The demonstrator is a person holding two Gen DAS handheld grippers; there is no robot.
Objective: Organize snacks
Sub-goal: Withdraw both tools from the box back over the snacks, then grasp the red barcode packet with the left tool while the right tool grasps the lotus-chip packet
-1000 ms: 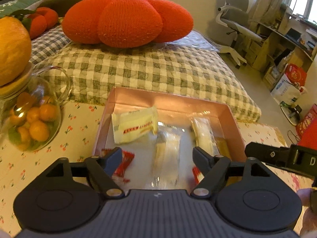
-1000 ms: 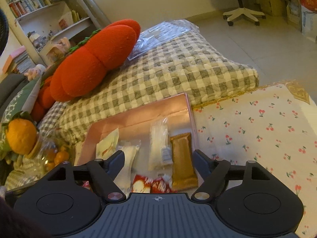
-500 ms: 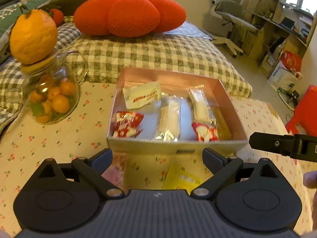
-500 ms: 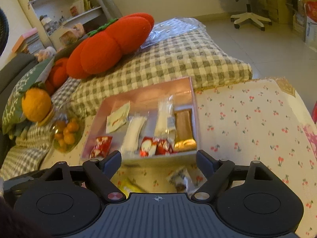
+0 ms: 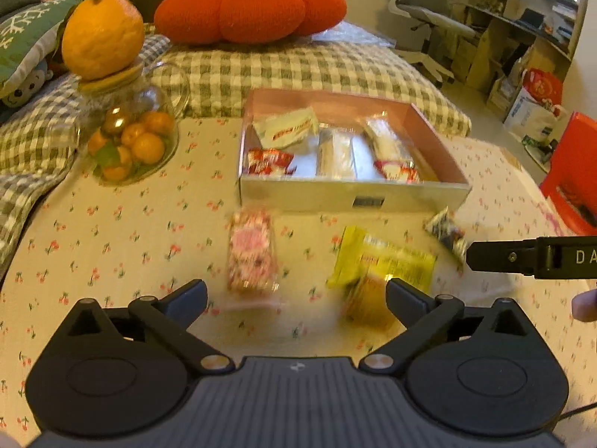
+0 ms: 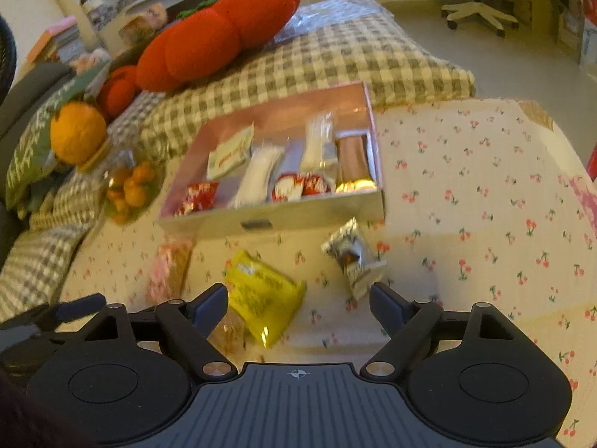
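From the left wrist, the left gripper [image 5: 294, 295] hung wide-jawed and empty over a pink packet [image 5: 250, 252] and yellow packet [image 5: 384, 261] lying outside the part-filled box [image 5: 350, 196], while from the right wrist the right gripper [image 6: 298, 300], equally wide and empty, faced an unboxed silver packet [image 6: 352, 257].

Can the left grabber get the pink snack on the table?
Probably yes. The left gripper is open and empty, and the pink snack lies loose on the tablecloth just ahead of its fingers, in front of the box, with nothing between.
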